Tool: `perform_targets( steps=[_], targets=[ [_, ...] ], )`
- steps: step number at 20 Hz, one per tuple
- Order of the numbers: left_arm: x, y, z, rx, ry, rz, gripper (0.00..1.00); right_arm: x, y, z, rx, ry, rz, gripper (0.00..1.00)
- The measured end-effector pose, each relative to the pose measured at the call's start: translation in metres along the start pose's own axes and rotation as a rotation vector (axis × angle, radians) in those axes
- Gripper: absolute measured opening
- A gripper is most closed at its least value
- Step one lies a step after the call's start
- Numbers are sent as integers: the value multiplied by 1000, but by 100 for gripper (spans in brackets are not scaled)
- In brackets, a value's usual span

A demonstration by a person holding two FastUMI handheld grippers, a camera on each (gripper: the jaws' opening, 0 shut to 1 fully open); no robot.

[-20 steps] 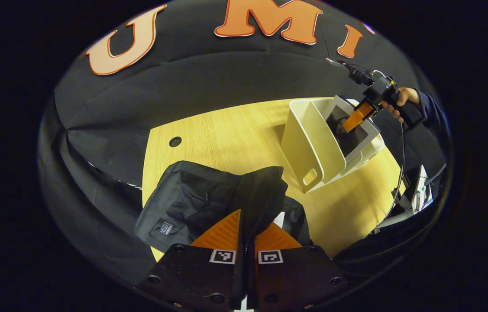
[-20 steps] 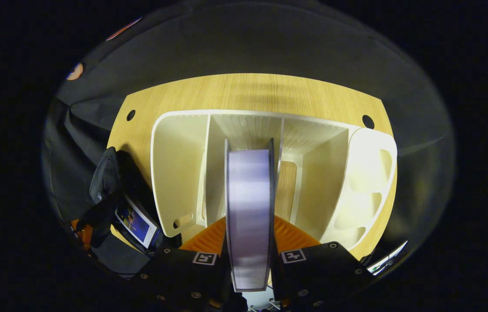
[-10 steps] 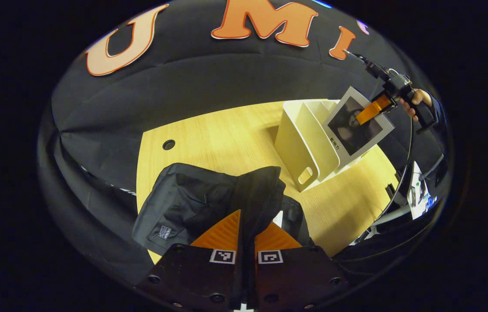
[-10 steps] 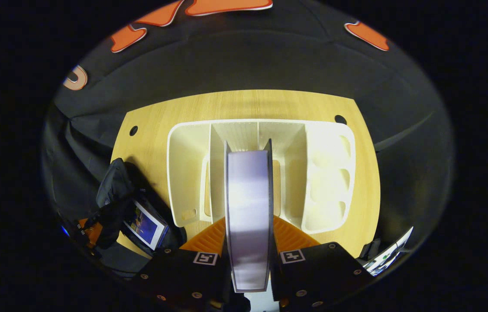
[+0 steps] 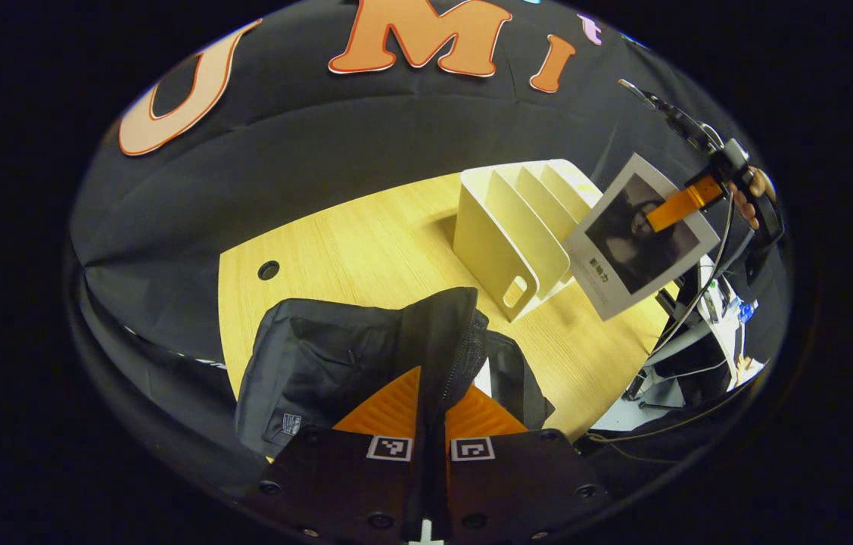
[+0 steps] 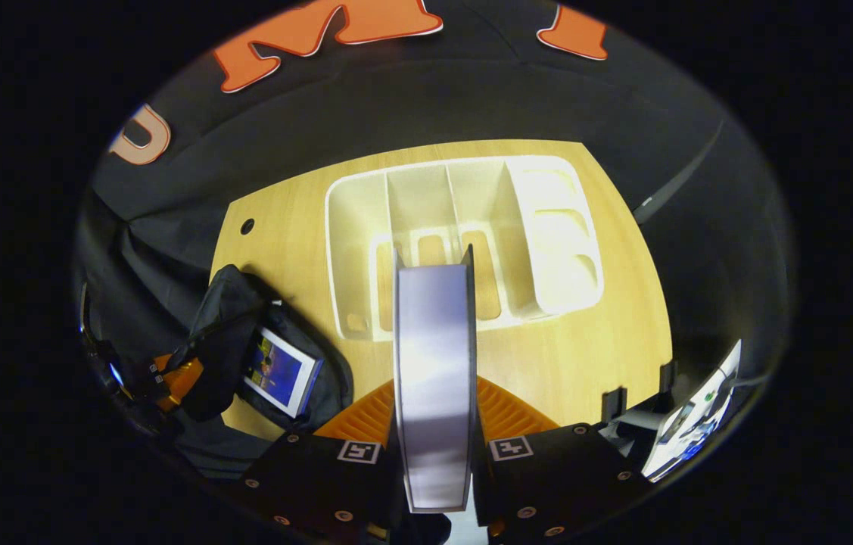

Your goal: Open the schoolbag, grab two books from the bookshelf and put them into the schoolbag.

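Wooden table point(image 6: 608, 318) below; my right gripper point(image 6: 434, 412) clamped book point(image 6: 434, 363) above bookshelf point(image 6: 464, 242); left gripper point(image 5: 432, 409) pinched schoolbag point(image 5: 365, 356) flap.

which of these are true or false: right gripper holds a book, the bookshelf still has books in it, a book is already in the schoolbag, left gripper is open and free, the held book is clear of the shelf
1. The right gripper holds a book. True.
2. The bookshelf still has books in it. False: its slots look empty.
3. A book is already in the schoolbag. True: a blue-covered book lies in its opening.
4. The left gripper is open and free. False: it is shut on the schoolbag's flap.
5. The held book is clear of the shelf. True.
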State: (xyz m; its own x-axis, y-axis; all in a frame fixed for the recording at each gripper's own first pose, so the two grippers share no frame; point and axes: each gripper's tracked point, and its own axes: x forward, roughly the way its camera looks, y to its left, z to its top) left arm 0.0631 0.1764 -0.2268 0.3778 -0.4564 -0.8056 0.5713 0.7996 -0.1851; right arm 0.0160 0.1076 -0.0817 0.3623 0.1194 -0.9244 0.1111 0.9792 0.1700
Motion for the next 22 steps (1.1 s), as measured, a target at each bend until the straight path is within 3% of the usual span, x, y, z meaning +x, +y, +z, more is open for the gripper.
perform_targets(
  steps=[4,10,13,18,22],
  targets=[
    [-1,3,-1,43,-2,-38,5,-10,16,-42,39,-2,1,38],
    [-3,4,0,100,-2,-81,5,-19,65,-79,133,-29,111,37],
    [-4,6,3,114,-6,-89,5,-14,105,-87,196,-57,197,37],
    [-5,4,8,104,-14,-89,5,8,169,-89,290,-103,404,37],
    [-7,5,12,121,-27,-94,5,40,212,-75,473,-127,586,35]
  ],
)
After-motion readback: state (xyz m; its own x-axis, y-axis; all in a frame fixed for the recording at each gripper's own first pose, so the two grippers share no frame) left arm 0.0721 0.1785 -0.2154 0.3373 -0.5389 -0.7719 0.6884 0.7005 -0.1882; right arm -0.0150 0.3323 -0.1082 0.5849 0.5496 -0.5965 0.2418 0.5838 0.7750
